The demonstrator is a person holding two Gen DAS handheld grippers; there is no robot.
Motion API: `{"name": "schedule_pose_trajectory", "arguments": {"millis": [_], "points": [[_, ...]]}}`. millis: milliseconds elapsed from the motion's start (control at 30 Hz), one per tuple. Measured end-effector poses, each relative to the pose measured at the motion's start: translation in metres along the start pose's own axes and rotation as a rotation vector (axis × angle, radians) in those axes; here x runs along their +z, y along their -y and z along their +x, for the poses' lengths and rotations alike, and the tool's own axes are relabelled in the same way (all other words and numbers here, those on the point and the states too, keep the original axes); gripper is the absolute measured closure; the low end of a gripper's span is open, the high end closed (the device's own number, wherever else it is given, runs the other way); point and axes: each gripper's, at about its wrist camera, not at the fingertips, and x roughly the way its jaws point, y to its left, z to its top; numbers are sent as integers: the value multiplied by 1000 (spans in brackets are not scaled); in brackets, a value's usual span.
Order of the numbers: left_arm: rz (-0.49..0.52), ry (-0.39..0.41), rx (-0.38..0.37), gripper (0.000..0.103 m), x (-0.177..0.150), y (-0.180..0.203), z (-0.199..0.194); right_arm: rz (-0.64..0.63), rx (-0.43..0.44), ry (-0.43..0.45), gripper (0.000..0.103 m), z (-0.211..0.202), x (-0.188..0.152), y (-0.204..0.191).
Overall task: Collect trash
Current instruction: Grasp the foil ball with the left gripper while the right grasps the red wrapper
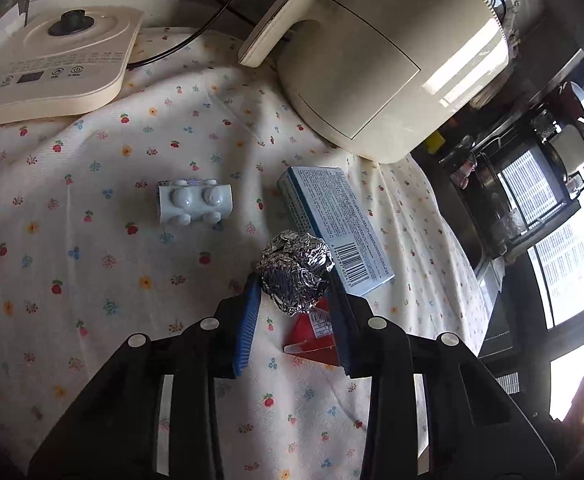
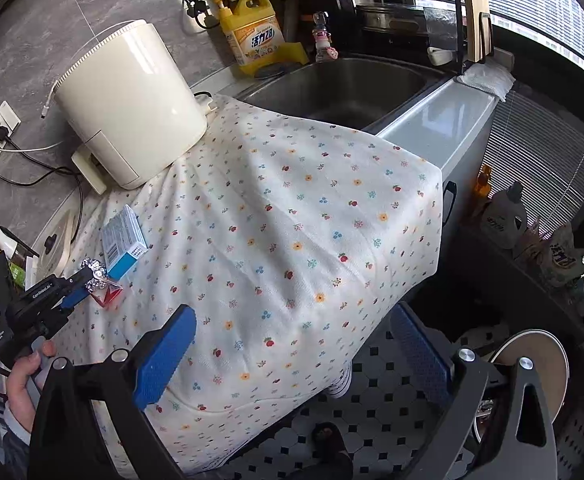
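Observation:
My left gripper (image 1: 294, 288) is shut on a crumpled foil ball (image 1: 295, 270), held between its blue pads just above the flowered cloth (image 1: 91, 264). A red wrapper (image 1: 312, 332) lies under it, and a blue and white box (image 1: 332, 224) lies just beyond. A white blister pack (image 1: 193, 202) lies to the left. In the right wrist view the left gripper (image 2: 91, 280) with the foil ball (image 2: 95, 270), the red wrapper (image 2: 107, 294) and the box (image 2: 123, 242) sit at the left. My right gripper (image 2: 292, 332) is open and empty over the cloth's near edge.
A cream air fryer (image 1: 388, 60) stands behind the box, and a cream kettle base (image 1: 51, 64) at the far left. A steel sink (image 2: 344, 88) and a yellow detergent bottle (image 2: 255, 36) are beyond the cloth. A round bin (image 2: 532, 364) stands on the tiled floor at the right.

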Motion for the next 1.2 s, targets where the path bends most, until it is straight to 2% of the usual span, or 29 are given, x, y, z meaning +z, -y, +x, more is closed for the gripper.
{"name": "schedule_pose_trajectory", "arguments": {"millis": [167, 533, 767, 933, 1067, 1133, 1200], "points": [[-11, 28, -3, 70, 0, -10, -21, -57, 48, -19, 8, 13, 3, -30], [-46, 86, 72, 69, -14, -56, -67, -211, 179, -96, 13, 52, 7, -126], [-73, 103, 104, 69, -22, -81, -87, -263, 204, -151, 12, 84, 3, -185], [-107, 111, 123, 69, -26, -98, -97, -284, 186, -173, 12, 104, -1, -215], [-122, 109, 126, 69, -30, -105, -99, -318, 110, -166, 12, 126, -4, -233], [-123, 107, 123, 69, -31, -104, -99, -321, 75, -170, 14, 133, -5, -236], [-117, 113, 120, 69, -31, -103, -101, -324, 48, -173, 23, 133, -7, -234]]}}
